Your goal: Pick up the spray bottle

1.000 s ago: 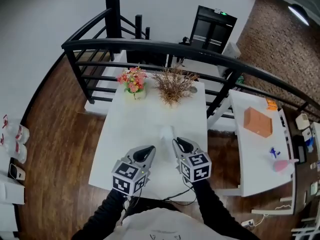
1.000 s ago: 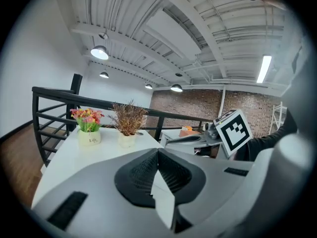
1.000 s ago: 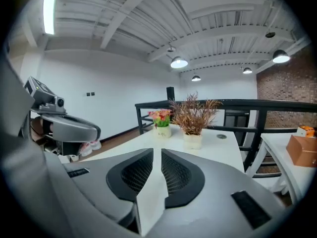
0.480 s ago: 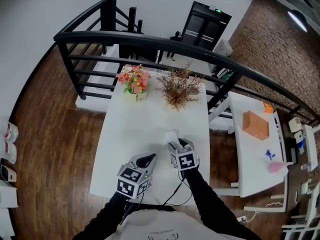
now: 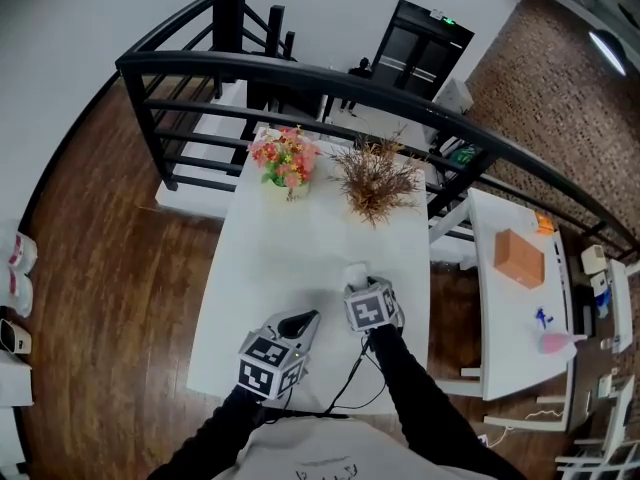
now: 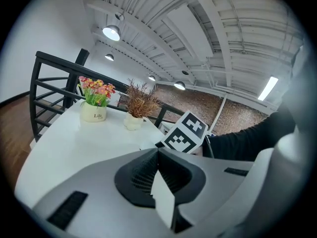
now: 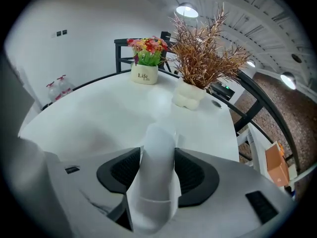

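Note:
The white spray bottle (image 5: 355, 271) stands near the right edge of the white table (image 5: 270, 258). In the right gripper view the bottle (image 7: 157, 167) rises between the two dark pads and fills the gap. My right gripper (image 5: 357, 282) points steeply down over it, its jaws opening, one on each side of the bottle. My left gripper (image 5: 304, 319) hovers to the left and nearer the table's front edge, shut with nothing in it (image 6: 158, 152). From the left gripper view the right gripper's marker cube (image 6: 185, 133) shows just ahead.
A pot of pink and orange flowers (image 5: 283, 161) and a pot of dried brown twigs (image 5: 377, 180) stand at the table's far end. A black railing (image 5: 300, 76) runs behind them. To the right is a second white table (image 5: 510, 318) with an orange box (image 5: 518, 258).
My right gripper has dropped and tipped downward, moving from beside the bottle to astride it. My left gripper has sunk a little toward the table. The head view has shifted slightly.

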`<state>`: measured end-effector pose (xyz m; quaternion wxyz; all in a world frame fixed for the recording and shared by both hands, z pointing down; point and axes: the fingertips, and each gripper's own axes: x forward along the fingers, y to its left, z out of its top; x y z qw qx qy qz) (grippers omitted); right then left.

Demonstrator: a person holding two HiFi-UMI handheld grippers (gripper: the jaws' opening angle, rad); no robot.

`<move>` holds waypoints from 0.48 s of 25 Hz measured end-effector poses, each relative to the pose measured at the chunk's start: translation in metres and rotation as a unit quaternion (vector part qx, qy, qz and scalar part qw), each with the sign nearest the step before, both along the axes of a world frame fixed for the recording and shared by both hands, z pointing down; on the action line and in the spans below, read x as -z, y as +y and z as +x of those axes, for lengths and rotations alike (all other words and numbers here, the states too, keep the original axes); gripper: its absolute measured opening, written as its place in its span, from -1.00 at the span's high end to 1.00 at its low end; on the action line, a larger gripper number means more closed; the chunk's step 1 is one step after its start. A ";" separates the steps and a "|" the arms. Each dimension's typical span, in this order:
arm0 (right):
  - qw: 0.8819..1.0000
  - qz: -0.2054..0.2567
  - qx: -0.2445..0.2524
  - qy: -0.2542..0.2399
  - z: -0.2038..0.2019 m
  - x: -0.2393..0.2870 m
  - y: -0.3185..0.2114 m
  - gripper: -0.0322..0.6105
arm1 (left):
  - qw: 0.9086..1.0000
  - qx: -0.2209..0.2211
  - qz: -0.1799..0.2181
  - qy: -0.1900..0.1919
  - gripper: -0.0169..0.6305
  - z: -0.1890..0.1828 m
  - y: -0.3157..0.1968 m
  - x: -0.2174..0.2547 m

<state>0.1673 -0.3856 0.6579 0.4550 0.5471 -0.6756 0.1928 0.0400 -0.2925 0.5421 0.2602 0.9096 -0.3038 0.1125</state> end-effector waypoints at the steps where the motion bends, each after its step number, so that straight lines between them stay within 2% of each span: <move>1: 1.000 -0.005 -0.003 0.010 0.002 -0.002 0.000 0.26 | 1.000 0.001 -0.002 0.001 0.97 -0.001 0.000 0.000; 4: 0.999 -0.016 -0.007 0.032 0.005 -0.007 -0.003 0.23 | 1.000 0.004 -0.004 0.006 0.97 -0.003 -0.001 -0.001; 8: 0.998 0.001 -0.014 0.057 0.009 -0.003 -0.010 0.18 | 1.000 0.008 -0.008 0.009 0.97 -0.008 -0.001 -0.004; 12: 0.998 0.012 -0.025 0.050 0.014 -0.002 -0.013 0.10 | 1.000 0.012 -0.012 0.011 0.97 -0.011 0.000 -0.005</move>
